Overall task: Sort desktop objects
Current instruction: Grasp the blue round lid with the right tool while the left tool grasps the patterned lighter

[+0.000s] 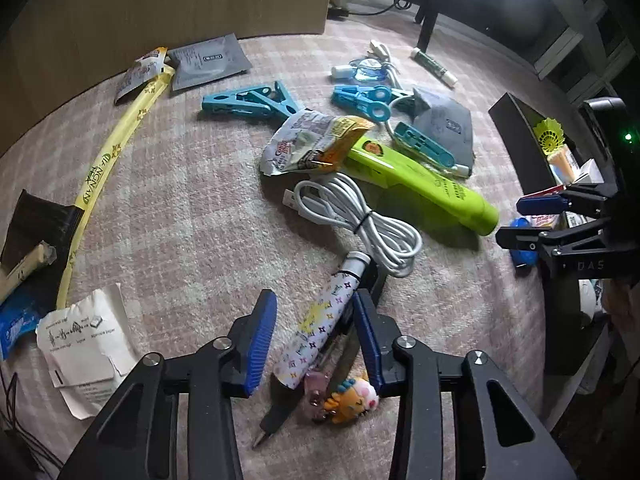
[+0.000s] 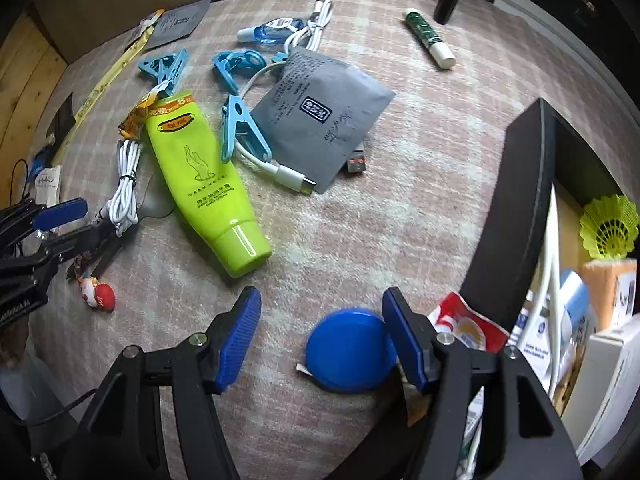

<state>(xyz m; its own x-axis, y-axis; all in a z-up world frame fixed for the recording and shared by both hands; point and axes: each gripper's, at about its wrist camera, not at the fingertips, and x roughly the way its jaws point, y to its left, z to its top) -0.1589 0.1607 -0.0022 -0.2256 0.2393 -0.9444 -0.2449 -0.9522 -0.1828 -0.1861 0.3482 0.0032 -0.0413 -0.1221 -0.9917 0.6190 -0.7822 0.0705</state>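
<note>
Two grippers are in my views, both over the desk [image 2: 400, 208], which is covered with a pink-and-white checked cloth. At my right stands a black open storage box [image 2: 520, 208] that holds a yellow-green shuttlecock [image 2: 610, 228] and assorted packets.

Across the middle of the cloth lies a lime-green plastic hand cream tube [image 2: 204, 184], cap toward me, with a crumpled silver-and-orange snack wrapper [image 1: 316, 144] over its far end. Beside it on the right rests a flat grey foil sachet [image 2: 320, 120], partly on top of a loose white cable with a connector [image 2: 280, 168]. A coiled white USB cable tied with a black band [image 1: 360, 216] lies just left of the tube. Light-blue plastic clothes pegs [image 1: 252, 100] are scattered farther back, and a green-and-white glue stick [image 2: 430, 38] lies well apart near the far edge.

My left gripper [image 1: 314, 340] has its blue pads spread apart, straddling a white pen with a coloured monogram pattern [image 1: 316, 328]; the right pad looks close against it, the left pad is clear. A small cartoon figure charm [image 1: 352, 400] lies at the pen's near end.

My right gripper [image 2: 320, 340] is likewise spread wide, and a round blue plastic disc [image 2: 348, 348] lies flat on the cloth between the pads, against the right one.
</note>
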